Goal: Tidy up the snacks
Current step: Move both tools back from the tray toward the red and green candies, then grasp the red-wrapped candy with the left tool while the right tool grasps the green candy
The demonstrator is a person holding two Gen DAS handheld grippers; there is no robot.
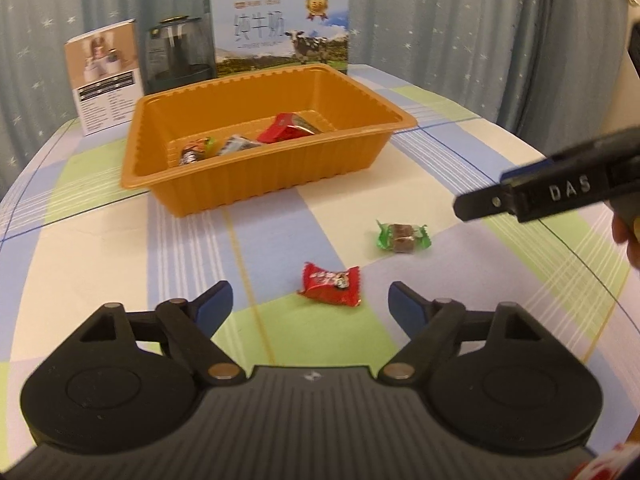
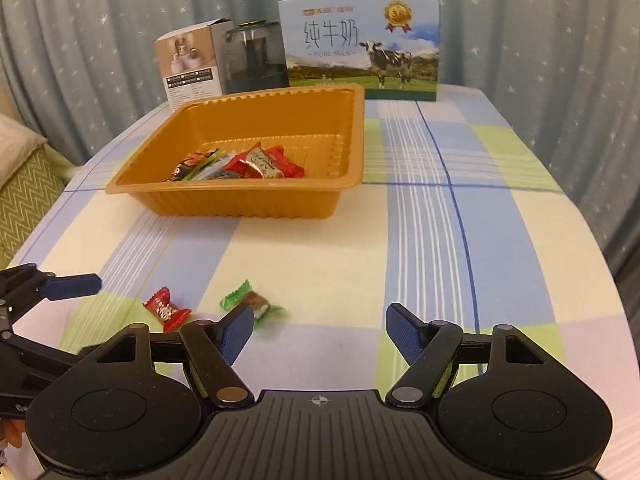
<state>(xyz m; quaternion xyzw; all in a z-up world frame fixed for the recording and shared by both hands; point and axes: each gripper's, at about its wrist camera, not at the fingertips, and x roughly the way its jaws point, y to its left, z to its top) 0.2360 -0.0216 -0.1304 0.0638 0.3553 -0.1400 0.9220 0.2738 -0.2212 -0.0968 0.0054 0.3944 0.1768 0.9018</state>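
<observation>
Two wrapped candies lie loose on the checked tablecloth (image 1: 120, 248) in front of the orange tray (image 1: 260, 184). The red candy (image 1: 330, 289) lies with its twisted ends running roughly left to right in the left wrist view, just ahead of the left gripper (image 1: 310, 304), whose blue-padded jaws stand apart with nothing between them. The green candy (image 1: 402, 235) sits a little farther off and to the right, its long axis also running side to side, slightly tilted. Both candies are clear of each other and of the tray. The right gripper (image 2: 320, 334) is likewise open and empty; in its own view the green candy (image 2: 256, 304) lies just beyond its left finger, which partly covers it. Inside the tray are at least three wrapped snacks bunched together: the left view shows them half hidden by the near wall, while the right view looks down on them more fully. At the back of the table stand one milk carton (image 2: 360, 48), one dark glass jar (image 2: 250, 58) and one small box (image 2: 192, 68), in front of a starred curtain (image 2: 100, 40). Only the right view shows a cushion (image 2: 24, 184) at the left edge.
</observation>
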